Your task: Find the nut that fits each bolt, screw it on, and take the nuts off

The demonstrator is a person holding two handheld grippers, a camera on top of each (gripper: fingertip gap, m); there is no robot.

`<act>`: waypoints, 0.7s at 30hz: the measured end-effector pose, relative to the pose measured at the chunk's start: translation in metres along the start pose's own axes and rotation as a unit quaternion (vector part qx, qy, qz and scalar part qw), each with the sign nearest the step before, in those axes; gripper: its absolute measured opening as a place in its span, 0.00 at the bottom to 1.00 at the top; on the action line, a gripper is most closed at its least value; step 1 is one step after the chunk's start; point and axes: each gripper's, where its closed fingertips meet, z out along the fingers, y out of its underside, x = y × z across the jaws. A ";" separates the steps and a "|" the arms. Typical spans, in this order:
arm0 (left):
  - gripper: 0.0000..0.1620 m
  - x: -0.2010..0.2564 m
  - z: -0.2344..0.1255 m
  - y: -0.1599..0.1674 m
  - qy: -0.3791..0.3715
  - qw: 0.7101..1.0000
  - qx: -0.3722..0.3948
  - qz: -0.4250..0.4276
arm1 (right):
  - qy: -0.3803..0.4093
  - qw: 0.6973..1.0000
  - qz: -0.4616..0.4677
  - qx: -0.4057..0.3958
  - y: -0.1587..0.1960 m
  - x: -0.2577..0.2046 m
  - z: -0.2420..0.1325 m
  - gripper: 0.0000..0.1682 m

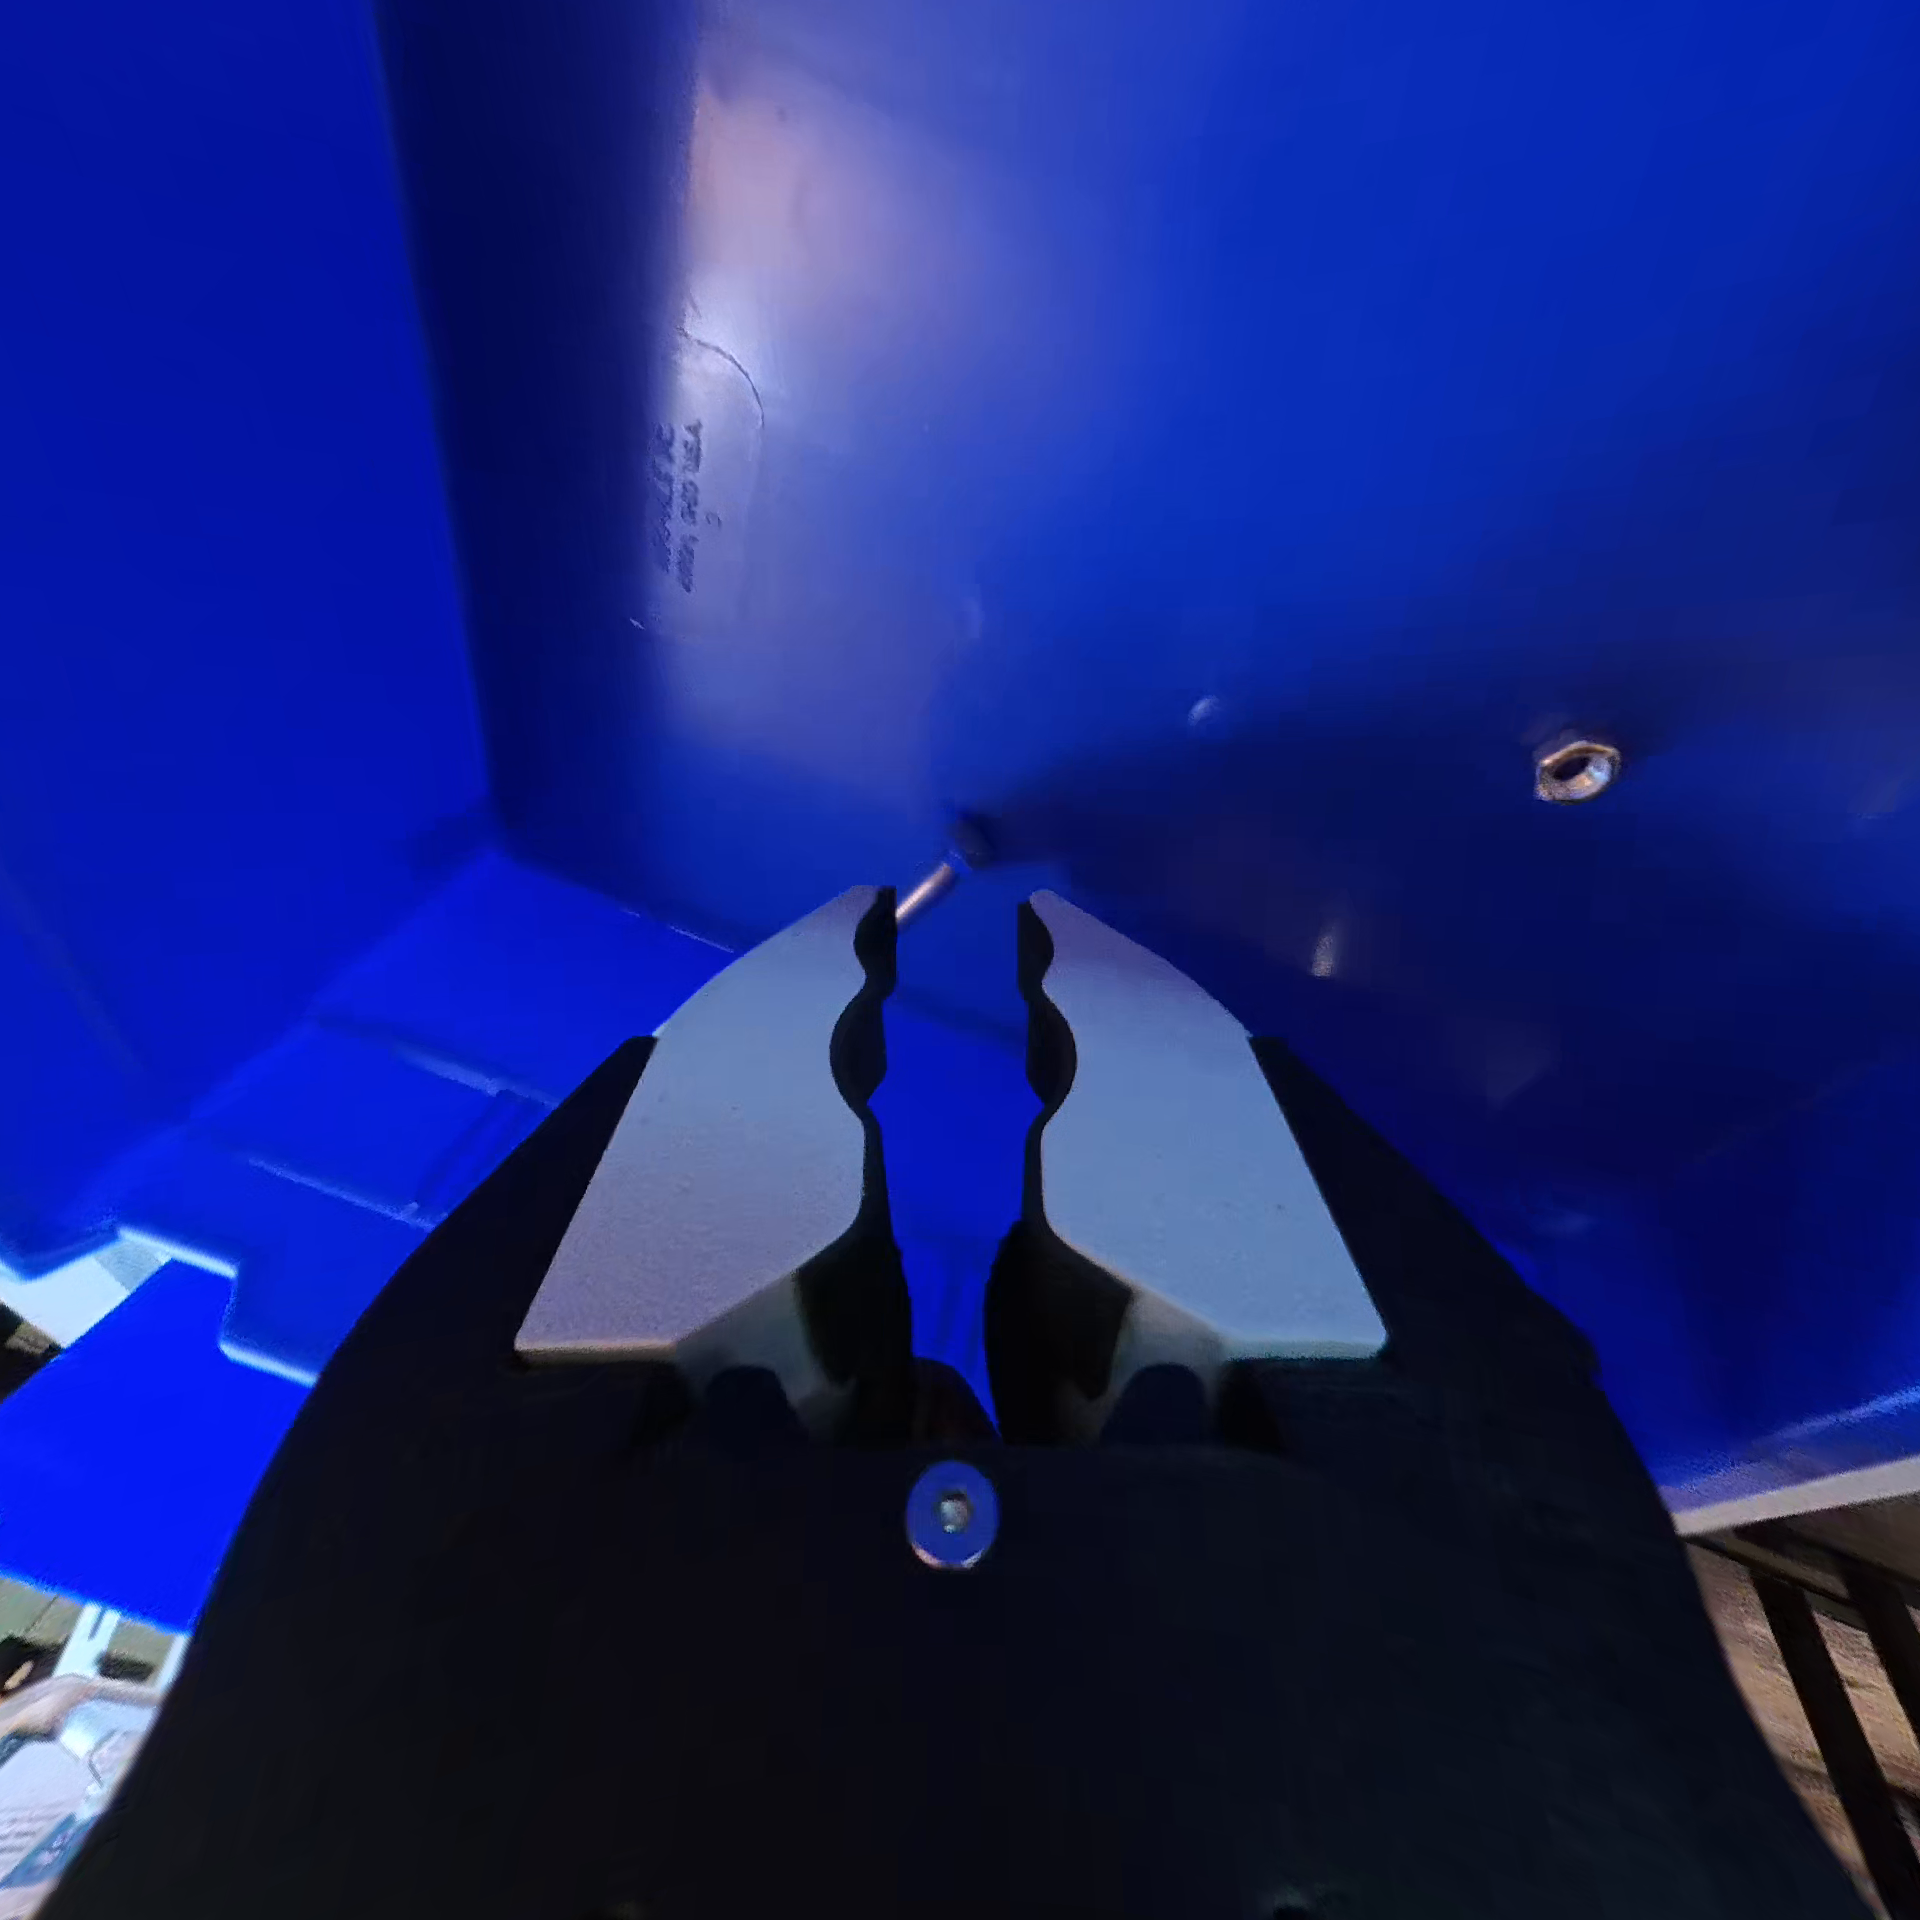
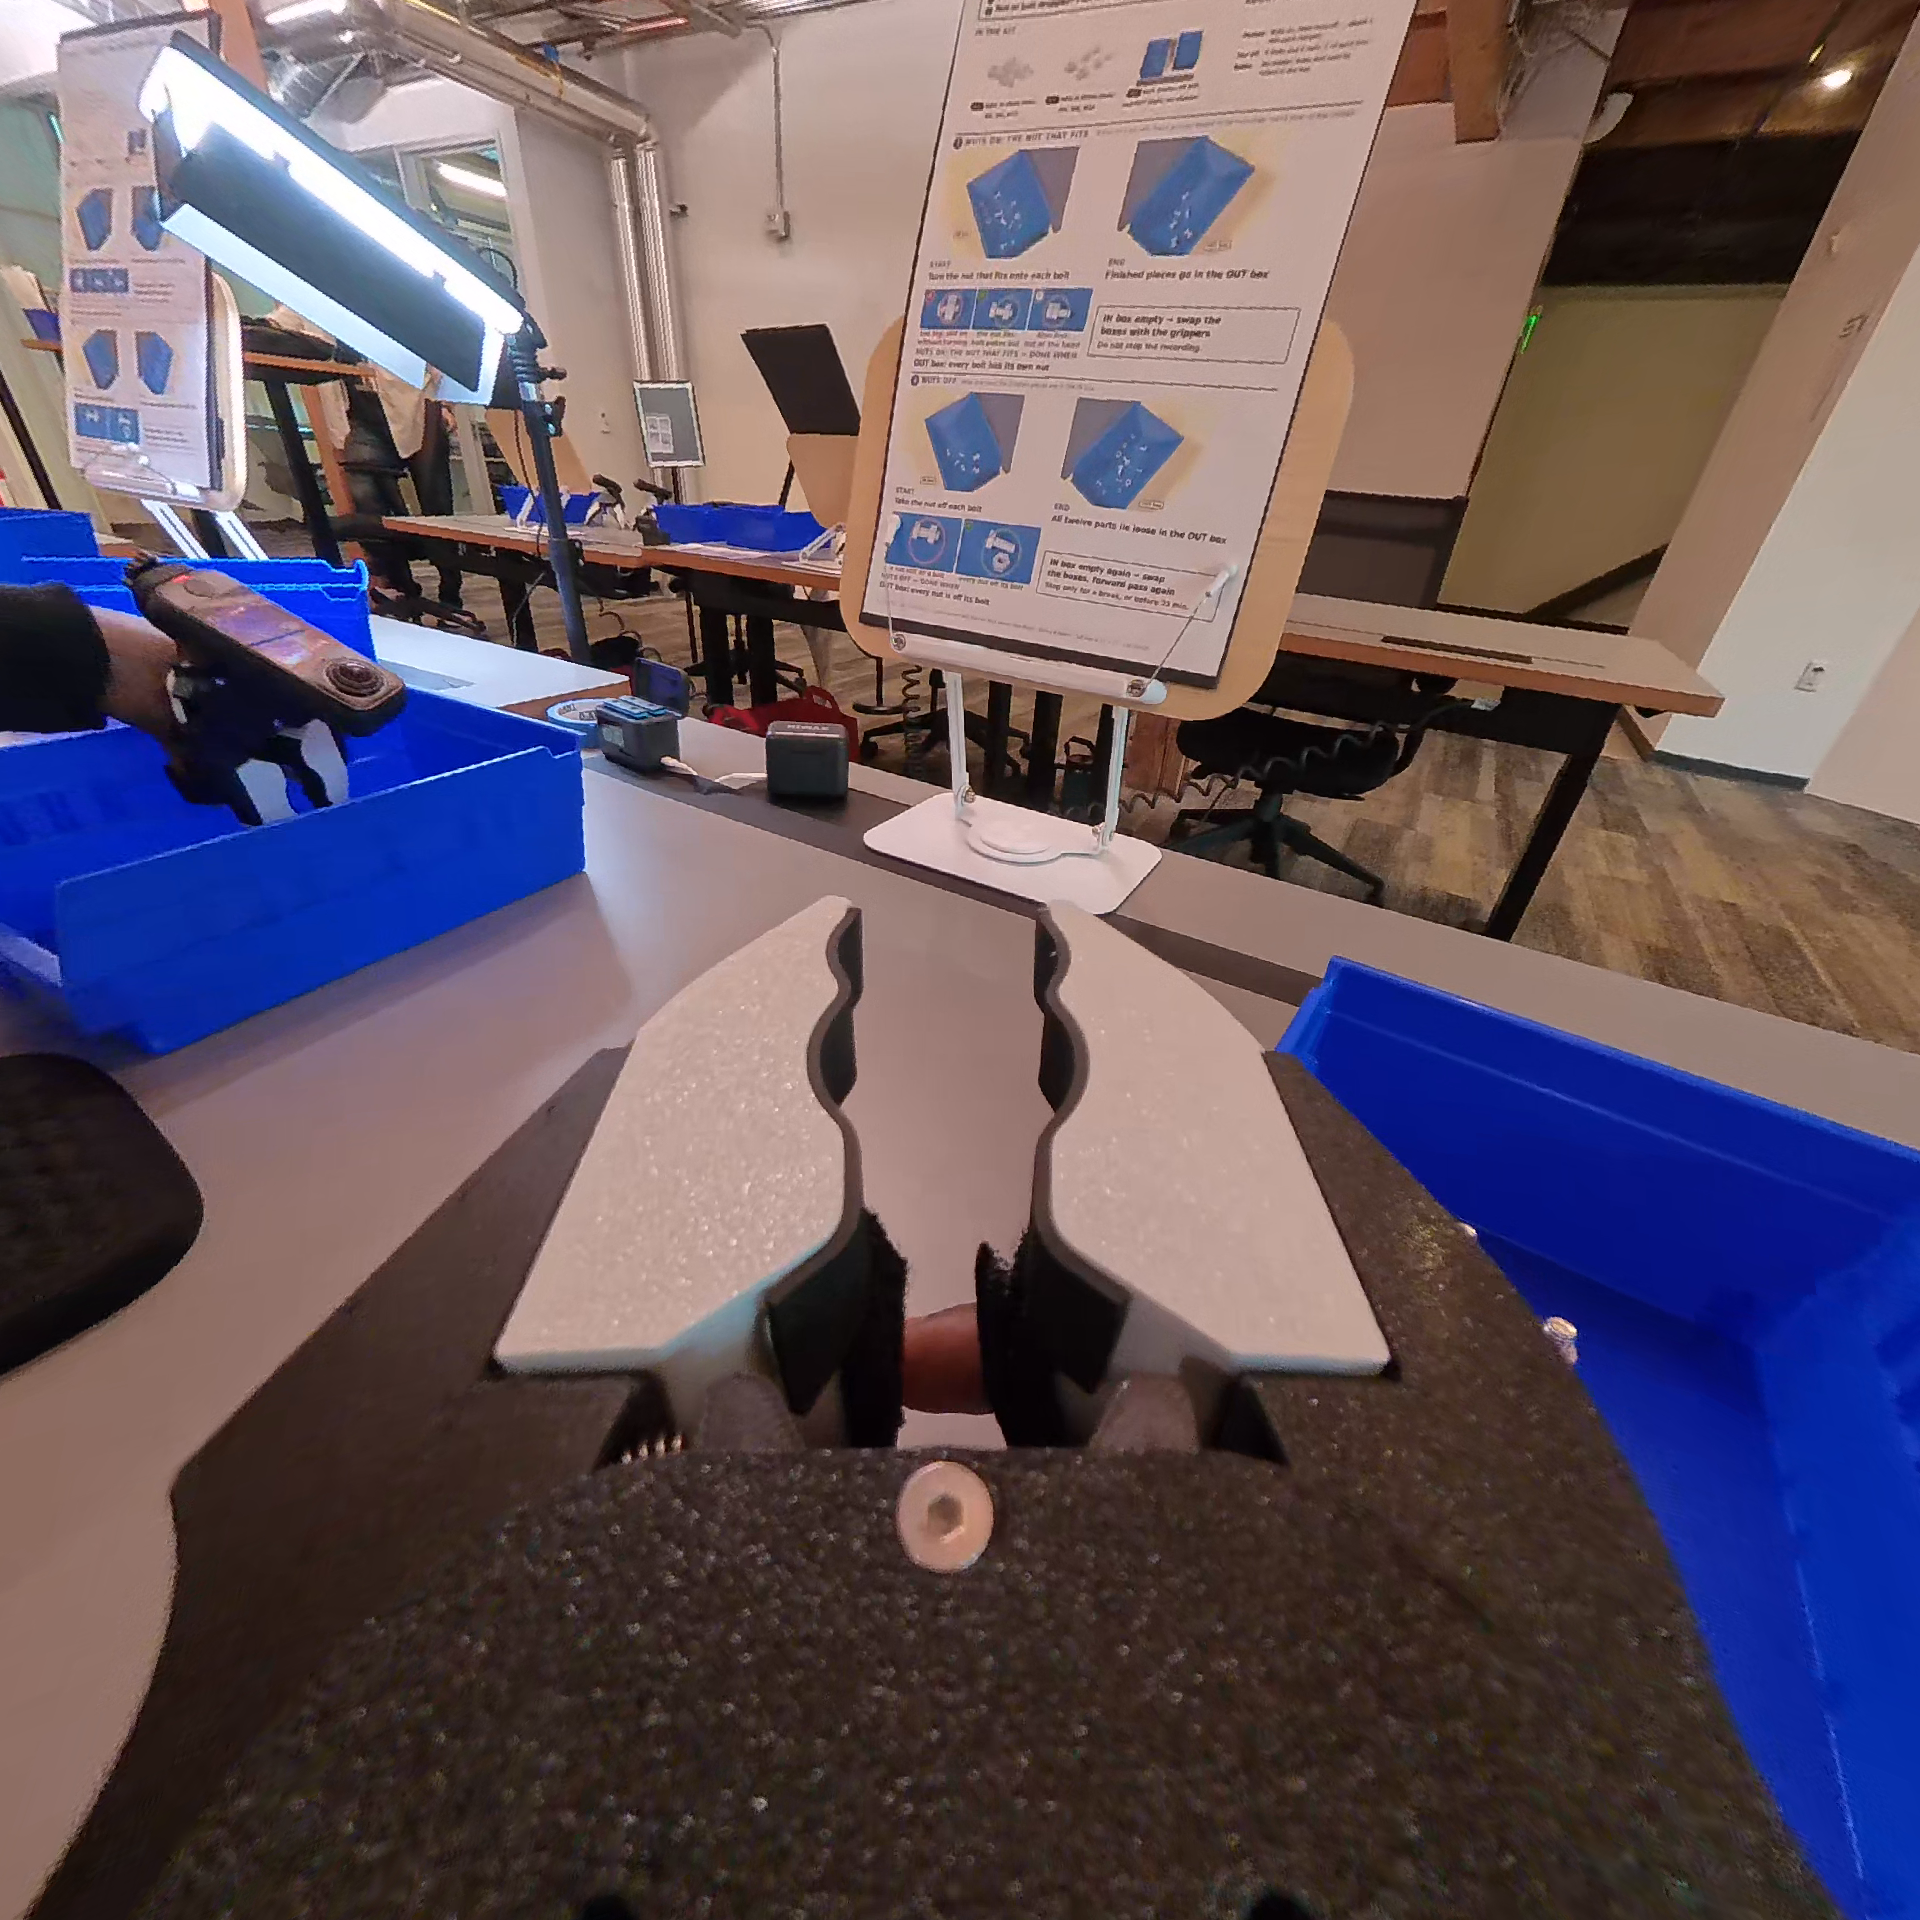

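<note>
Left gripper down inside the blue bin, fingers a little apart, nothing between them. A bolt lies on the bin floor just past the left fingertip, near the corner; whether it touches cannot be told. A nut sits well off to the right.

Right gripper over the grey table, fingers spread, empty. Only this view shows the second blue bin at the table's right edge and the instruction sheet on a stand.

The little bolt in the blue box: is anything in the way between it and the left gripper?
Nothing visible is. The left gripper is open inside the blue box, and the bolt lies just past its fingertips on the bare floor. A loose nut sits well off to the right, out of the path.
</note>
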 end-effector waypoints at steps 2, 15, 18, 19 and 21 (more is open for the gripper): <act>0.14 -0.001 0.003 -0.001 0.004 1.000 0.000 0.007 | 0.000 1.000 -0.003 0.000 -0.001 0.000 0.000 0.19; 0.07 0.006 -0.048 -0.016 -0.041 0.994 0.096 -0.044 | -0.021 0.999 -0.033 -0.011 -0.005 -0.013 -0.004 0.19; 0.07 0.031 -0.115 -0.052 -0.102 0.972 0.213 0.019 | -0.032 0.999 -0.041 -0.012 -0.004 -0.020 -0.005 0.19; 0.07 0.048 -0.136 -0.068 -0.118 0.959 0.248 0.069 | -0.036 0.998 -0.042 -0.010 -0.004 -0.023 -0.005 0.19; 0.07 0.091 -0.168 -0.101 -0.135 0.931 0.293 0.170 | -0.045 0.998 -0.039 -0.002 -0.006 -0.027 -0.006 0.19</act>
